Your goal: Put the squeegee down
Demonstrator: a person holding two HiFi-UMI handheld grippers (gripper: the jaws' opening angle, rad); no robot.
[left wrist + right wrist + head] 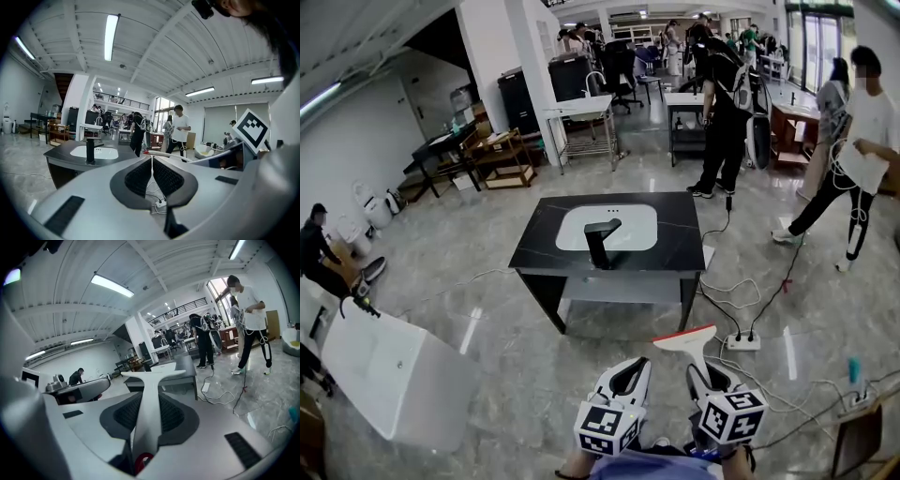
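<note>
My right gripper (701, 375) is shut on the handle of a white squeegee (686, 337). Its red-edged blade points away from me, above the floor and short of the black counter (675, 246). In the right gripper view the handle (149, 404) runs up between the pads to the T-shaped head. Set in the counter are a white basin (633, 225) and a black faucet (599, 242). Close beside the right gripper on its left, my left gripper (637, 367) is shut with nothing in it. Its pads (140, 176) meet in the left gripper view, where the squeegee's blade (164, 154) shows just beyond.
Cables and a power strip (742, 342) lie on the floor right of the counter. A white tub (389, 370) stands at the near left, and a person (319, 255) crouches beyond it. Behind the counter are several standing people (724, 103) and tables (581, 117).
</note>
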